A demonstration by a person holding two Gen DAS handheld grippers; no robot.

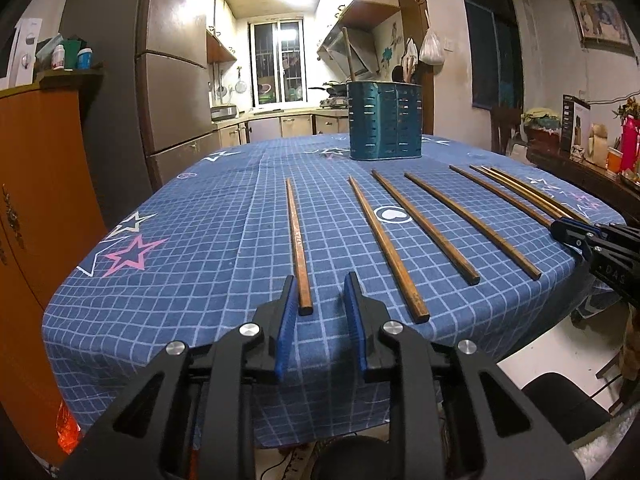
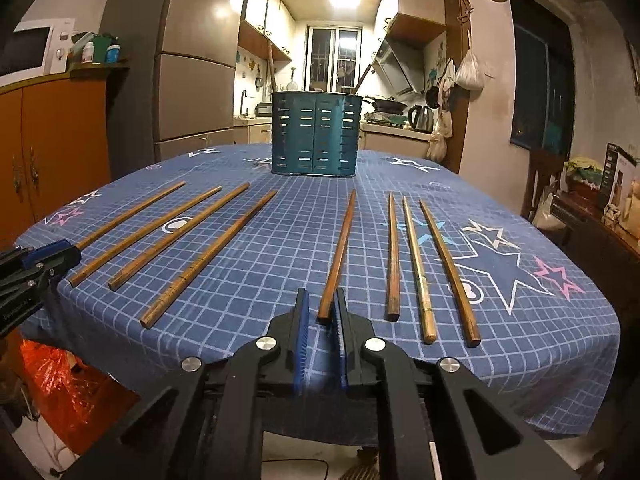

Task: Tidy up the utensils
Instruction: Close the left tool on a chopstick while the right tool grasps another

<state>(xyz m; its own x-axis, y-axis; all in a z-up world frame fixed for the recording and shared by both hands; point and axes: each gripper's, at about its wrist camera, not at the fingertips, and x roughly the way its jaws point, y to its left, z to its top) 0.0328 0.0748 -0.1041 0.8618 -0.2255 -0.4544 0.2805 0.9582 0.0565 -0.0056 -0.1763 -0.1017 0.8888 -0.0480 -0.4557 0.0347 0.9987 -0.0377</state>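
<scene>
The left tongs [image 1: 322, 292] sit at the near table edge, jaws partly apart with the end of the leftmost chopstick [image 1: 298, 246] between them, against the left pad; a clear gap shows on the other side, so nothing is gripped yet. The right tongs [image 2: 320, 308] straddle the near end of another chopstick [image 2: 338, 256]; the jaws stand narrow and the right pad touches the wood, but a slight gap remains at the left pad, so I cannot tell whether the grip is firm. Each stick lies lengthwise, its thick end toward the tongs, which probably makes an end-on pinch easiest. Ahead of both tongs, well beyond the stick tips, stands the teal holder [image 2: 316, 136], upright, with a couple of sticks already in it. More chopsticks lie spread to either side on the blue checked cloth [image 2: 260, 252]. Nothing blocks the way to the holder.
</scene>
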